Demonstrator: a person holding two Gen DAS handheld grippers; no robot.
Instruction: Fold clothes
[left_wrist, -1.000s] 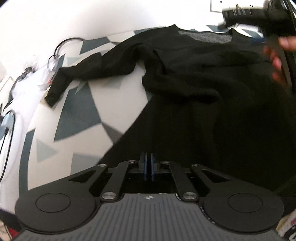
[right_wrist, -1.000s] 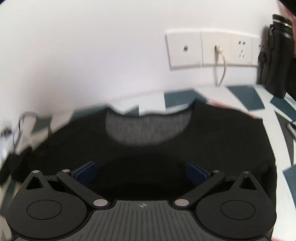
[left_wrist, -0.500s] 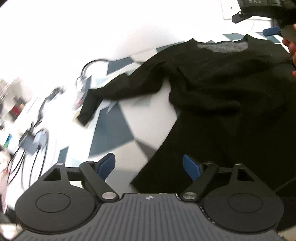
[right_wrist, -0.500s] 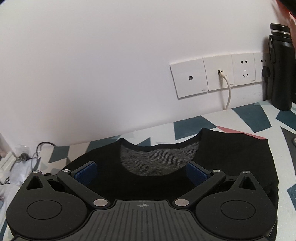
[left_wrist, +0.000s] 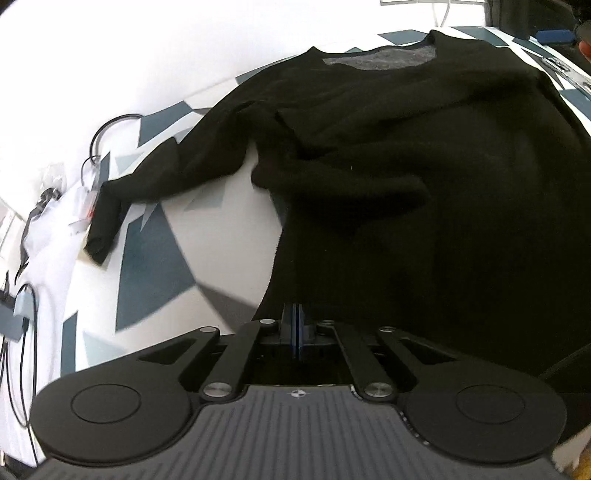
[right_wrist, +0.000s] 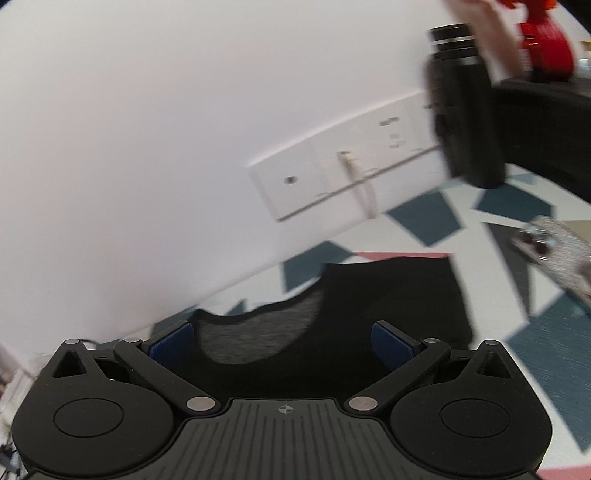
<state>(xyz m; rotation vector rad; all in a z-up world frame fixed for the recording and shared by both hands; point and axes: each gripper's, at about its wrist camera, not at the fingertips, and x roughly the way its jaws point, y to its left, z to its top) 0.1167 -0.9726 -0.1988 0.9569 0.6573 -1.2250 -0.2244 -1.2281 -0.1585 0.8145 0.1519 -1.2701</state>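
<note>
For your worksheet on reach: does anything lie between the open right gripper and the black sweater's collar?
Nothing visible does. The right gripper hangs open over the black sweater, its collar showing directly between the fingers; the black bottle stands off by the wall.

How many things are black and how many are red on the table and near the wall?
Black: 2, the sweater and the bottle.
Red: 1, a blurred red object at the top right; I cannot tell what it is.
Total: 3
</note>
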